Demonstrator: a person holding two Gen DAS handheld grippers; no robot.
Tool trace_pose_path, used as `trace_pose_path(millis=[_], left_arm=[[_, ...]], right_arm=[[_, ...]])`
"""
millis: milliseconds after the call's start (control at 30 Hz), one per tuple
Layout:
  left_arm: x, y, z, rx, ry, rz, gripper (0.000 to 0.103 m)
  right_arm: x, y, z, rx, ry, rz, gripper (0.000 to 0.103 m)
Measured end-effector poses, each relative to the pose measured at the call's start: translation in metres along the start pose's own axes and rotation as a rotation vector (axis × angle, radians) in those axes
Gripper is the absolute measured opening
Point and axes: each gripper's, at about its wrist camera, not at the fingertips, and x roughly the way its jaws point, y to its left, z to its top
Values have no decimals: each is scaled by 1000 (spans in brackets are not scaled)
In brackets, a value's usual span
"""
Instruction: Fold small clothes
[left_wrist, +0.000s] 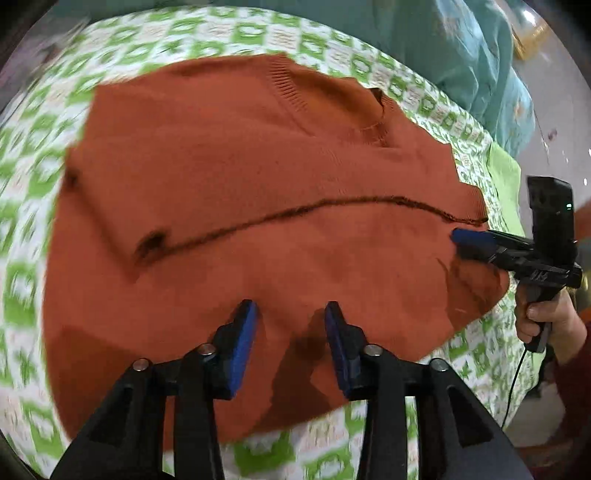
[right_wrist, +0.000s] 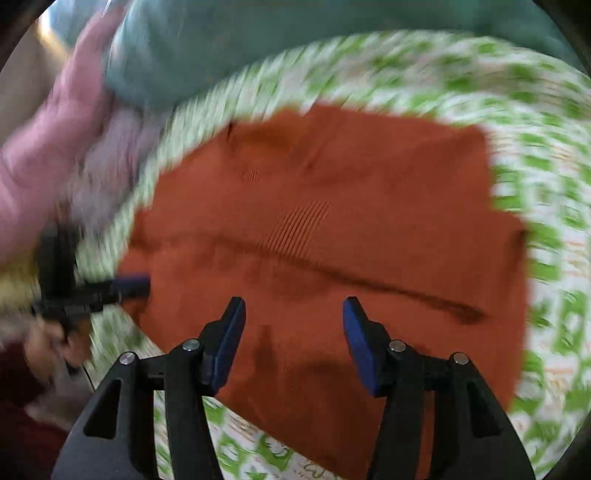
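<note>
Left tool (left_wrist: 290, 308) angled down over sweater (left_wrist: 258, 166), empty.

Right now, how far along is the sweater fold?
Done: the sweater lies on the green-patterned sheet with one layer folded over, its edge a dark line across the middle. In hand: nothing; the left gripper and right gripper are both open above the cloth. Left: it is still wide, so probably at least one more fold.
</note>
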Motion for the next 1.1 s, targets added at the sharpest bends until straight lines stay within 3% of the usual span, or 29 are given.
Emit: trace_pose_path(millis=[67, 167, 333, 500, 733, 900, 1100], left_arm=[[5, 3, 18, 13, -4, 11, 41], [5, 21, 51, -7, -47, 71, 32], [-19, 66, 104, -128, -203, 190, 37], [-38, 99, 121, -247, -270, 240, 37], [-56, 108, 75, -301, -257, 224, 38], [-60, 100, 21, -352, -220, 190, 40], [-71, 93, -22, -391, -212, 190, 46]], right_arm=[[14, -1, 7, -77, 40, -67, 55], [12, -21, 31, -76, -8, -140, 54], [-27, -90, 70, 206, -227, -212, 54], [-45, -107, 76, 302, -293, -217, 54], [-63, -78, 49, 293, -306, -179, 55], [-52, -47, 25, 284, -257, -133, 55], [-36, -12, 0, 287, -202, -92, 55]])
